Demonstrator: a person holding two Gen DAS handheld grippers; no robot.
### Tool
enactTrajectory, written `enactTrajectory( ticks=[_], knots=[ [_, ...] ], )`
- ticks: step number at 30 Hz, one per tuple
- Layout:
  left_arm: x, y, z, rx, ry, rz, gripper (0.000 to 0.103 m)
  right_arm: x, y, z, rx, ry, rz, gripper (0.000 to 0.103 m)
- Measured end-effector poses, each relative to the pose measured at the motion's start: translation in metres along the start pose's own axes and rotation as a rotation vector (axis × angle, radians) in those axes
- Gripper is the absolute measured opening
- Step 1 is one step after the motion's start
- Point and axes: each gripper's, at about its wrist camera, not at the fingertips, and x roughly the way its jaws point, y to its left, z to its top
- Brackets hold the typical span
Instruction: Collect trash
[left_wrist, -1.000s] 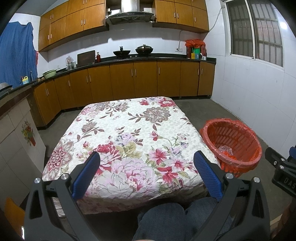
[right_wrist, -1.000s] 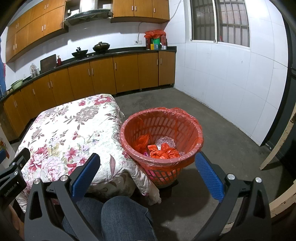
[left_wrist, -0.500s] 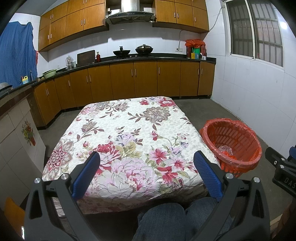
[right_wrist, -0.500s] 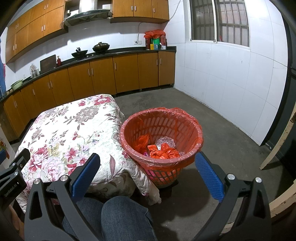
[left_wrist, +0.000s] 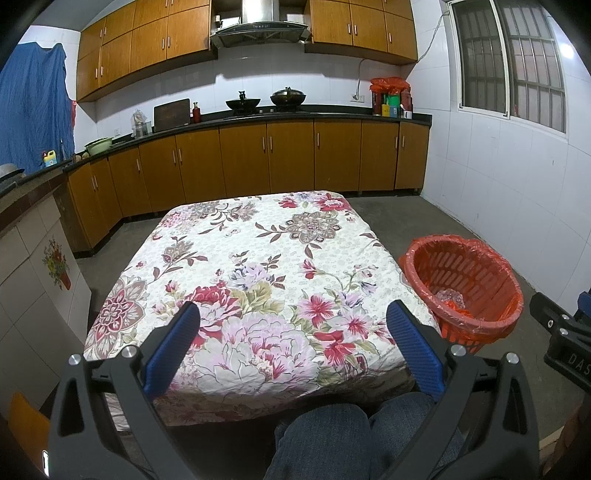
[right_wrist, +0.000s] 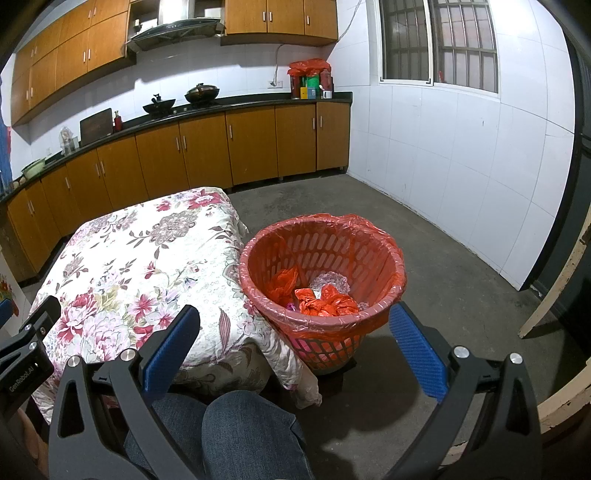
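An orange slatted basket (right_wrist: 384, 266) lined with an orange bag stands on the floor at the table's right side; it also shows in the left wrist view as the basket (left_wrist: 476, 273). Inside it lie crumpled orange bags (right_wrist: 325, 301) and a clear crumpled wrapper (right_wrist: 330, 282). The floral-clothed table (left_wrist: 258, 266) carries no loose trash that I can see. My left gripper (left_wrist: 293, 341) hangs open over the table's near edge, holding nothing. My right gripper (right_wrist: 293, 345) is open in front of the basket, also holding nothing.
A person's knees in jeans (right_wrist: 236, 432) sit under both grippers. Wooden cabinets and a dark counter with woks (left_wrist: 284, 98) run along the back wall. White tiled wall (right_wrist: 461, 166) is at right, bare concrete floor (right_wrist: 424, 280) around the basket.
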Motion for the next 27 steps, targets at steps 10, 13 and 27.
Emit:
enactTrajectory(
  ticks=[10, 13, 27],
  knots=[
    [-0.0004, 0.0000, -0.0003, 0.000, 0.001, -0.001, 0.099, 0.0009, 0.0002, 0.0025, -0.001, 0.000, 0.001, 0.101],
    [0.0011, 0.0000, 0.0009, -0.001, 0.001, 0.000, 0.099, 0.0003, 0.0002, 0.0011, -0.001, 0.000, 0.000, 0.101],
    [-0.0008, -0.0013, -0.0013, -0.002, 0.002, -0.002, 0.099, 0.0013, 0.0006, 0.0043, -0.001, 0.001, 0.000, 0.101]
  ],
)
